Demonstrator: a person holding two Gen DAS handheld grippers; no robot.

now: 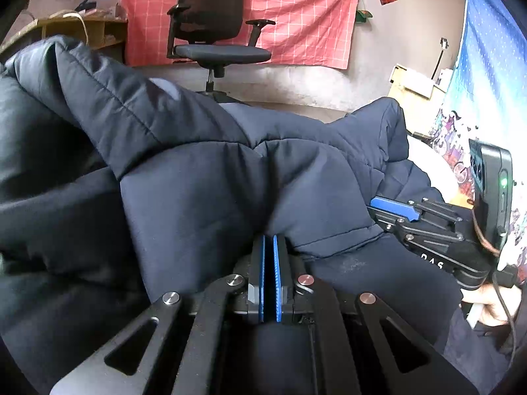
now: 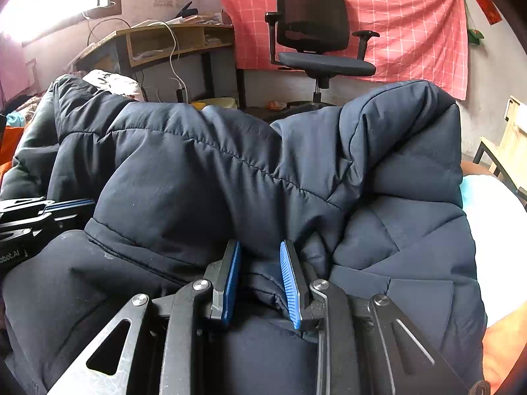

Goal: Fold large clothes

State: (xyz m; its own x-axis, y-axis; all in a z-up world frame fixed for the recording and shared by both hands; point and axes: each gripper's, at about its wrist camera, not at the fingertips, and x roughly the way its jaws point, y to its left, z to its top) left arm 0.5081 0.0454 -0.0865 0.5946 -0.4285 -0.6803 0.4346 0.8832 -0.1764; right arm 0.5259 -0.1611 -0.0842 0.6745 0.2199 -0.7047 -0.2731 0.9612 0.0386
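Observation:
A large dark navy puffer jacket [image 1: 204, 181] lies bunched in front of both grippers and fills most of both views. In the left wrist view my left gripper [image 1: 270, 238] is shut, its blue pads almost together, with its tips pinching the jacket's lower edge. In the right wrist view my right gripper [image 2: 258, 247] is shut on a thick fold of the jacket [image 2: 197, 171], which bulges between the blue pads. The two grippers sit side by side: the right gripper [image 1: 395, 205] shows at the right of the left wrist view, and the left gripper [image 2: 75, 204] at the left edge of the right wrist view.
A black office chair [image 2: 316, 39] stands behind the jacket before a red checked cloth [image 2: 411, 16] on the wall. A cluttered wooden desk [image 2: 171, 42] is at the back left. A white bed surface [image 2: 494, 214] lies right; a blue patterned hanging [image 1: 487, 65] too.

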